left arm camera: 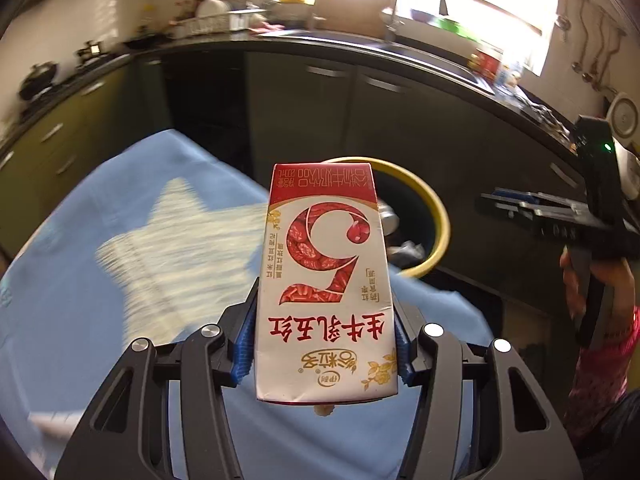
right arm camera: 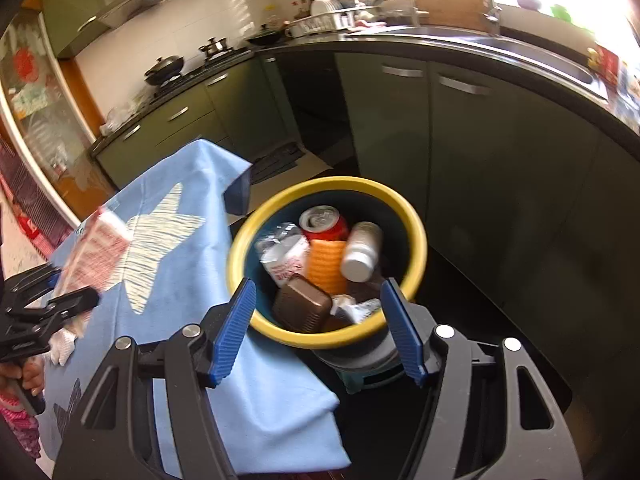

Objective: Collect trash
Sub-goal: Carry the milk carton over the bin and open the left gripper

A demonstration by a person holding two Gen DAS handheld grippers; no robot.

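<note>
Left wrist view shows the left gripper with its jaws clamped on a white and red rectangular milk carton, held above the blue star-patterned cloth on the worktop, just beside the yellow-rimmed round trash bin. Over that bin, the right gripper hangs with jaws apart and empty; inside lie a red drink can, a white plastic bottle and a brown box.

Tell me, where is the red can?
Right wrist view: the red can lies inside the yellow-rimmed bin, at its far side, beside the white bottle.
</note>
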